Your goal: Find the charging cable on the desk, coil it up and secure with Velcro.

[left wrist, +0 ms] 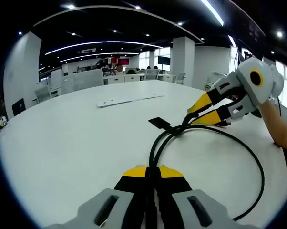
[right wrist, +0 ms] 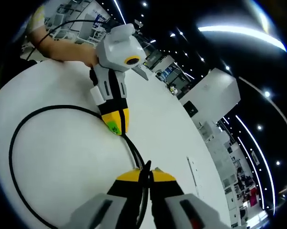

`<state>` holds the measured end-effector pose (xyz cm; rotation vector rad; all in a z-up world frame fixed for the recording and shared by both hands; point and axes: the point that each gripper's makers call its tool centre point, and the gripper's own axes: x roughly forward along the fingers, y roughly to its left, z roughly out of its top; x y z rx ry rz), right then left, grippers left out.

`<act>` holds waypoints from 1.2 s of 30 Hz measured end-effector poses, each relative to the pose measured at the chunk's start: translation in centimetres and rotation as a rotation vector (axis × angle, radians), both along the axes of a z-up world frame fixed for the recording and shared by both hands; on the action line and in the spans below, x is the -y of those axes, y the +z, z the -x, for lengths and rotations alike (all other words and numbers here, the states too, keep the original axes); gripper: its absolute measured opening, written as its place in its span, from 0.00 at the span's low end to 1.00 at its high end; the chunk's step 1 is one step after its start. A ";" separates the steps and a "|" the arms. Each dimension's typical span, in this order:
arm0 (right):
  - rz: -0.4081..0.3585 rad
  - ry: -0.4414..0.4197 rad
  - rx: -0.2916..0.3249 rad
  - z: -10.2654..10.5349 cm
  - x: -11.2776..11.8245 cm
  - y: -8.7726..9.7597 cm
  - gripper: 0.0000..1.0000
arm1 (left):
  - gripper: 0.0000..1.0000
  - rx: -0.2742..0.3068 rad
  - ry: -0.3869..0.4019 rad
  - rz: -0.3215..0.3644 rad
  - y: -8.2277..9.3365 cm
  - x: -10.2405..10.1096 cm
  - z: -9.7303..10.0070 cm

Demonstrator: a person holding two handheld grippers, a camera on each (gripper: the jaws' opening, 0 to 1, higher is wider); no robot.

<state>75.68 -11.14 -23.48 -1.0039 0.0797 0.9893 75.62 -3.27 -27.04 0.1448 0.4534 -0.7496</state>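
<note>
Claws (left wrist: 152,172) (right wrist: 144,175) pinch black cable (left wrist: 251,155); no writing legible.

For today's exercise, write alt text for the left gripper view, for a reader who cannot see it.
Two yellow-tipped tongs hold a black cable looped on a white table: the left tongs clamp it at the bottom, the right tongs pinch it near a black Velcro strap. An open office lies behind.

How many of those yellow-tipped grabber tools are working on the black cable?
2. The left gripper sits at the bottom of the left gripper view, shut on the charging cable. The right gripper pinches the cable near its Velcro strap.
</note>
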 end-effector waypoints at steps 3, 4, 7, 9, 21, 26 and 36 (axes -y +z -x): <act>0.007 0.001 0.001 0.0 -0.2 -0.1 0.08 | 0.08 0.000 0.000 -0.001 0.1 -0.1 0.0; 0.008 0.004 -0.002 0.0 -0.3 -0.2 0.08 | 0.08 0.002 -0.001 -0.003 0.1 -0.2 0.0; 0.017 0.006 -0.001 0.0 -0.5 -0.3 0.08 | 0.08 0.003 -0.003 -0.009 0.1 -0.3 0.0; 0.021 0.008 -0.005 0.0 -0.5 -0.4 0.09 | 0.08 0.002 -0.002 -0.009 0.1 -0.3 -0.1; 0.032 0.004 -0.005 -0.3 -0.5 -0.5 0.13 | 0.08 0.001 0.000 -0.003 0.3 -0.5 -0.4; 0.036 -0.009 -0.020 -0.4 0.2 -0.6 0.19 | 0.08 0.005 -0.003 -0.011 0.3 -0.5 -0.5; 0.025 -0.155 -0.238 0.6 5.1 -0.8 0.29 | 0.08 0.003 0.000 -0.008 0.2 -0.5 -0.5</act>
